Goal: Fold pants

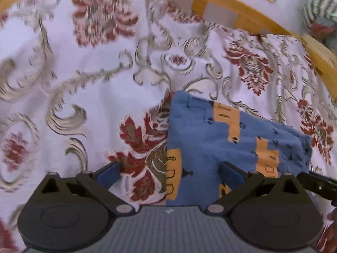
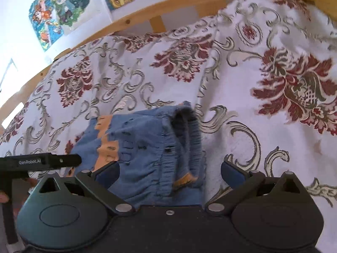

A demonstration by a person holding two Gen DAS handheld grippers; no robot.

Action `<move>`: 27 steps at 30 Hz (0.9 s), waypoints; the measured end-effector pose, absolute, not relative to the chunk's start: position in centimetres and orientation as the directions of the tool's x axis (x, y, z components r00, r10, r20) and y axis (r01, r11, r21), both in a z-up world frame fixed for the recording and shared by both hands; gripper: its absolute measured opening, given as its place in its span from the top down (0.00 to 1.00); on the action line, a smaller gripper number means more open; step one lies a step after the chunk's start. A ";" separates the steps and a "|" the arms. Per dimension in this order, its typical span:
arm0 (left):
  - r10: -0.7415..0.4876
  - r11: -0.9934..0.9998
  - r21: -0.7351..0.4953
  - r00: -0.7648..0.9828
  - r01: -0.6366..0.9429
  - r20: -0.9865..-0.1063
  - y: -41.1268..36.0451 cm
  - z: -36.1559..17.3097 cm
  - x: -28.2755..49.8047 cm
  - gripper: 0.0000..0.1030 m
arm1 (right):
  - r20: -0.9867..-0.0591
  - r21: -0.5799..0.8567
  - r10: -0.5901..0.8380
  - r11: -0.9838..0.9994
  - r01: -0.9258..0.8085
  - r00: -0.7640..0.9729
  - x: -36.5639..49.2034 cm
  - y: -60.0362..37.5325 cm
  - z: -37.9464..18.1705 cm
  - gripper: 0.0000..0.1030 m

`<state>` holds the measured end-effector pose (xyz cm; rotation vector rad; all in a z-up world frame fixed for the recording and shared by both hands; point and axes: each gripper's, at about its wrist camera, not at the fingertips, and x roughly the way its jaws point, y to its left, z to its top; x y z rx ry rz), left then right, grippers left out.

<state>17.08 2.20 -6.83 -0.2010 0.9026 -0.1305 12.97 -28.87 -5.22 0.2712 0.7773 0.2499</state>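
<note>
Left wrist: both claws [image 1: 169, 169] [image 2: 170, 171] apparently agape over pants [image 1: 221, 139].

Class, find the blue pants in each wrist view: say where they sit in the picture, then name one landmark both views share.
Left wrist view: pants lie lower right of centre, folded on the bedspread.
Right wrist view: pants lie lower centre, elastic waistband on their right side, reaching between the open gripper fingers.
Shared landmark: the wooden bed rail along the top.
</note>
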 end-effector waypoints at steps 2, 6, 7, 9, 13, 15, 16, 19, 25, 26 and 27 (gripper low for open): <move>-0.209 0.968 -0.249 0.609 0.019 -0.765 2.3 -6.9 17.7 0.00 | -0.653 0.360 0.333 0.927 -0.109 0.681 13.6 -29.4 -5.7 0.14; -0.200 0.975 -0.217 0.596 0.043 -0.777 1.7 -6.9 17.4 0.03 | -0.637 0.418 0.358 0.904 -0.084 0.683 14.0 -29.9 -5.9 0.45; -0.197 0.976 -0.212 0.592 0.045 -0.781 1.5 -6.8 17.4 0.05 | -0.639 0.415 0.357 0.906 -0.086 0.682 13.9 -29.8 -5.9 0.47; -0.193 0.977 -0.209 0.582 0.040 -0.790 1.4 -6.7 17.3 0.08 | -0.643 0.399 0.355 0.912 -0.099 0.678 13.9 -29.5 -5.9 0.56; -0.248 0.964 -0.255 0.563 0.068 -0.788 1.4 -6.2 17.1 0.41 | -0.642 0.380 0.346 0.919 -0.109 0.684 13.7 -28.9 -5.8 0.68; -0.247 0.967 -0.238 0.565 0.091 -0.787 0.9 -5.9 16.9 0.51 | -0.638 0.344 0.325 0.931 -0.119 0.698 13.3 -28.3 -5.4 0.72; -0.241 0.969 -0.222 0.570 0.104 -0.785 0.6 -5.7 16.8 0.59 | -0.636 0.322 0.311 0.939 -0.123 0.706 13.2 -27.9 -5.2 0.75; -0.226 0.974 -0.184 0.604 0.132 -0.764 -0.1 -5.0 16.2 0.83 | -0.620 0.240 0.268 0.960 -0.146 0.738 12.4 -26.7 -4.3 0.81; -0.224 0.974 -0.197 0.637 0.114 -0.738 0.1 -3.5 16.7 0.92 | -0.525 0.056 0.197 0.979 -0.197 0.828 11.5 -24.0 -2.0 0.82; -0.225 0.973 -0.198 0.643 0.116 -0.732 0.1 -3.2 16.9 0.92 | -0.510 0.041 0.192 0.979 -0.199 0.839 11.5 -23.7 -1.7 0.82; -0.225 0.974 -0.195 0.652 0.119 -0.724 0.1 -2.7 17.0 0.92 | -0.489 0.023 0.187 0.979 -0.202 0.852 11.6 -23.4 -1.3 0.82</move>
